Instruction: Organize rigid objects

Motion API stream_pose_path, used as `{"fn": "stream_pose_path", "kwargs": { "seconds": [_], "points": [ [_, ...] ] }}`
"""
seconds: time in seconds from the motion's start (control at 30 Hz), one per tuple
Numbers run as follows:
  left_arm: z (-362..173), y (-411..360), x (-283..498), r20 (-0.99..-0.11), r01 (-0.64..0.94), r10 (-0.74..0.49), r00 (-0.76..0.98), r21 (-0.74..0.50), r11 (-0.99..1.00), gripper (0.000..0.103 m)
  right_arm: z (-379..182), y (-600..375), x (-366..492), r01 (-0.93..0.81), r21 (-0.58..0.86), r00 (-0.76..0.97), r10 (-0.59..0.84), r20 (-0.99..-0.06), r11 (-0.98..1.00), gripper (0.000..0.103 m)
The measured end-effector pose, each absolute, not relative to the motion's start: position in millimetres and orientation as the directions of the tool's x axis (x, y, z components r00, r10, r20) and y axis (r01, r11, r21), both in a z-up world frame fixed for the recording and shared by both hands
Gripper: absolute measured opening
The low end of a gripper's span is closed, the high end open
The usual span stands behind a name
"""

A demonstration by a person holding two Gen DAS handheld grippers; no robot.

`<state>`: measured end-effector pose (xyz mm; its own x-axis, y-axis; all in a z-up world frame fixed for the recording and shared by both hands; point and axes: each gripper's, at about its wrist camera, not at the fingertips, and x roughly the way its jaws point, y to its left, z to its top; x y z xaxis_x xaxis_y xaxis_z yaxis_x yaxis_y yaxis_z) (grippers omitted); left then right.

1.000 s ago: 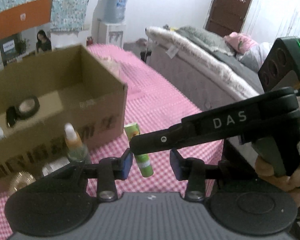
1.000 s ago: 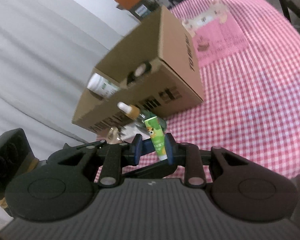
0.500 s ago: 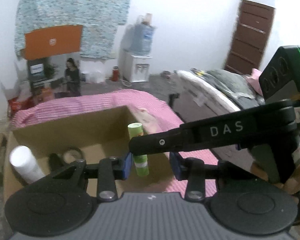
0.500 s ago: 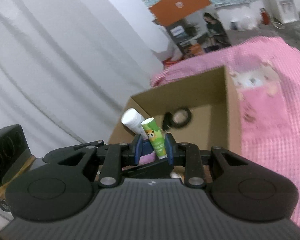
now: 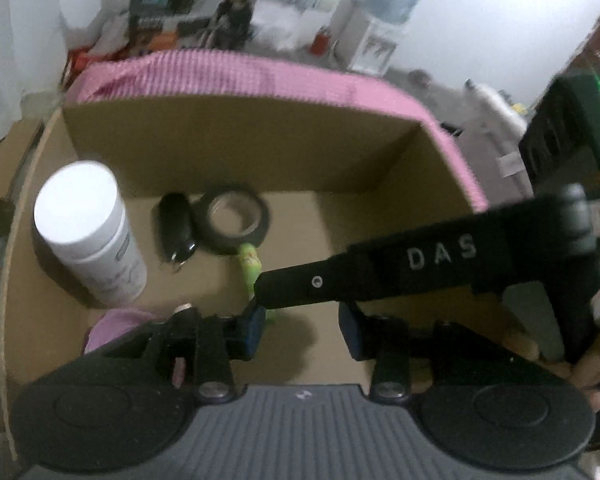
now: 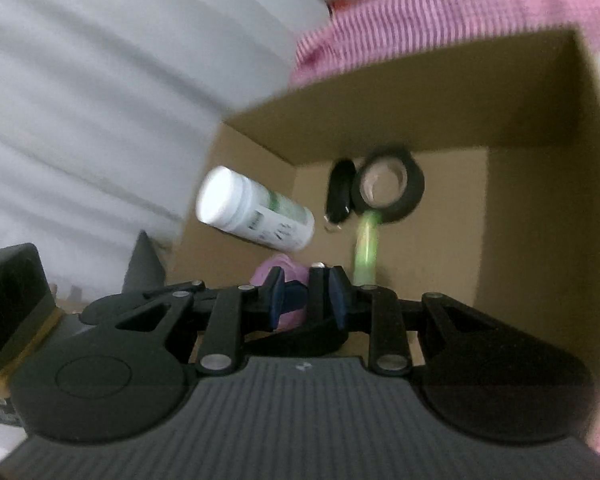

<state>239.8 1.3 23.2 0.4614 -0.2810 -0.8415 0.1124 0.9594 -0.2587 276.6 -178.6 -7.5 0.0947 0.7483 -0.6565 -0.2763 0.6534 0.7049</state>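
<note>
- The cardboard box (image 5: 240, 148) stands open on a pink checked cloth (image 5: 260, 80); both grippers hang over its opening.
- The green tube (image 6: 366, 248) is inside the box and blurred. Its far end meets the black tape roll (image 5: 234, 220) near the box's back wall.
- The right gripper (image 6: 307, 298) has its pads drawn close together. The tube shows just to the side of them, not between them, and I cannot tell whether it still touches a pad.
- The left gripper (image 5: 302, 324) has its pads spread, with only the box floor between them.
- A white bottle (image 5: 88, 232) stands by the box's left wall.
- A black key fob (image 5: 176, 228) lies against the tape roll.
- A pink object (image 5: 112, 324) sits in the box's near left corner.
</note>
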Motion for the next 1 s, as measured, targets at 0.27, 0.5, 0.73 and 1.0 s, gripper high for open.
{"fn": "stream_pose_path", "kwargs": {
  "seconds": [0.27, 0.5, 0.73, 1.0],
  "points": [
    [25.0, 4.1, 232.6, -0.841, 0.105, -0.247, 0.481, -0.225, 0.969, 0.051, -9.7, -173.4, 277.6, -0.297, 0.712, 0.076, 0.76, -0.646, 0.636, 0.029],
    [40.4, -5.1, 216.3, -0.813, 0.132, -0.251, 0.526, -0.213, 0.968, 0.06, 23.0, -202.0, 264.0, -0.34, 0.703, 0.177, 0.777, -0.604, 0.624, 0.042],
    [67.3, -13.8, 189.3, -0.769, 0.164, -0.247, 0.589, -0.185, 0.969, 0.071, 59.1, -243.7, 220.9, -0.399, 0.655, 0.342, 0.767, -0.543, 0.641, 0.058],
    [92.1, -19.0, 136.2, -0.714, 0.181, -0.235, 0.66, -0.153, 0.972, 0.088, 80.1, -296.3, 136.9, -0.42, 0.585, 0.567, 0.704, -0.428, 0.694, 0.093]
  ]
}}
